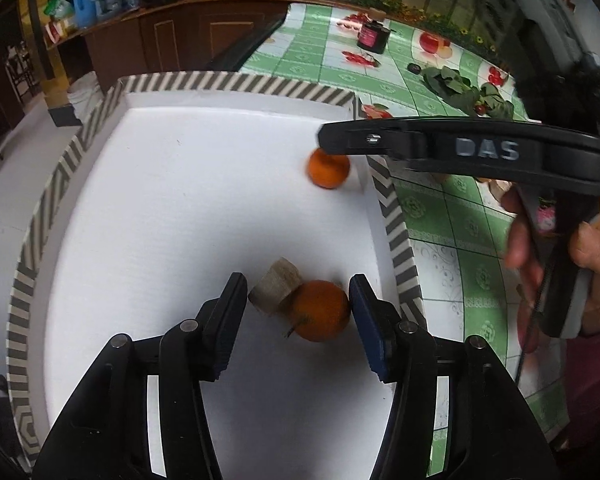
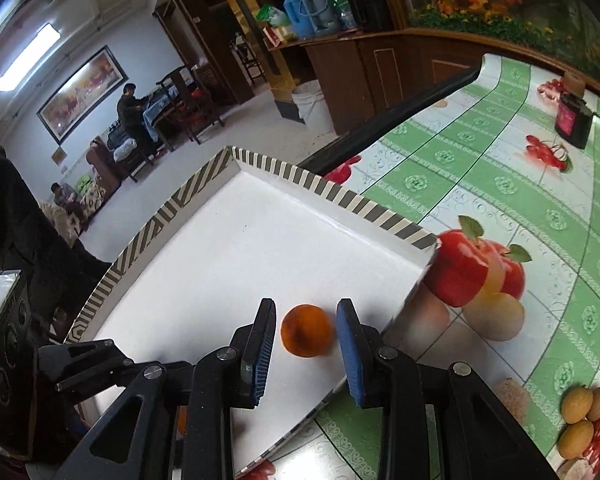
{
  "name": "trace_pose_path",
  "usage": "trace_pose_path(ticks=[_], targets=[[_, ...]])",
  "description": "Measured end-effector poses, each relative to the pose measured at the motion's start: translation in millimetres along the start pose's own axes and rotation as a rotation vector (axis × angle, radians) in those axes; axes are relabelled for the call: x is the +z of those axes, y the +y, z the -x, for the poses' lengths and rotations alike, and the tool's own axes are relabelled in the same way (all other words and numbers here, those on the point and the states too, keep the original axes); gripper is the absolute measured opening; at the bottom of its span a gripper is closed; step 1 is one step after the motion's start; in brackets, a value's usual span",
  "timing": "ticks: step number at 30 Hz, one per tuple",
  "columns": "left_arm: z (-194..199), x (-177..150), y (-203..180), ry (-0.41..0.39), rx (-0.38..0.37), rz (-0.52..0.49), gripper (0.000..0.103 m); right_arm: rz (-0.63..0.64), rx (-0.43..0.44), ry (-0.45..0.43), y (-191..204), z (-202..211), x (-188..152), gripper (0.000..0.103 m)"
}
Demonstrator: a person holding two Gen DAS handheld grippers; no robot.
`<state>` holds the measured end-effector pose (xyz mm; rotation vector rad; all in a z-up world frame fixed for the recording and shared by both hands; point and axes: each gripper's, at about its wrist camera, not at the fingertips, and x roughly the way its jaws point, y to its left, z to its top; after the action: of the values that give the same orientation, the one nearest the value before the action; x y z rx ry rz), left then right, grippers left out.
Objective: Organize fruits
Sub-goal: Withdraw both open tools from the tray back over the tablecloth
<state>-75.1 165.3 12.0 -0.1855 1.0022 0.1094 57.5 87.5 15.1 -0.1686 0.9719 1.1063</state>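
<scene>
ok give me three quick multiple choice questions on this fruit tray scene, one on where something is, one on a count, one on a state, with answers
1. Where does the beige block lie?
A. on the green tablecloth
B. in the tray, touching an orange
C. on the floor

2. How many oranges does the left wrist view show in the tray?
A. one
B. two
C. four

3. How does the right gripper stand around its orange?
A. clamped tight on it
B. open, pads clear of it
C. far above the tray, nothing between the fingers

Answers:
1. B, the block leans against the near orange on the tray's white floor, in front of the left gripper.
2. B, one near orange and one far orange by the right wall.
3. B, white gaps show on both sides of the fruit.
</scene>
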Motion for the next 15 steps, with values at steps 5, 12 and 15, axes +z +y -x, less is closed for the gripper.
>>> trace_pose_path(ticks=[5,12,15], targets=[[11,5,-11,-0.073,0.051,-0.008,0.053,-0.001,0.036,-0.099,-3,45,-11,0.03],[12,17,-50,-0.126,0.046,-0.056,0.053,-0.011,-0.057,-0.188,-14,107,-59,0.03],[9,22,-69,-0.128,0.018,-0.063,0.053,-0.067,-0.091,-0.192,-27,128,-83,0.03]])
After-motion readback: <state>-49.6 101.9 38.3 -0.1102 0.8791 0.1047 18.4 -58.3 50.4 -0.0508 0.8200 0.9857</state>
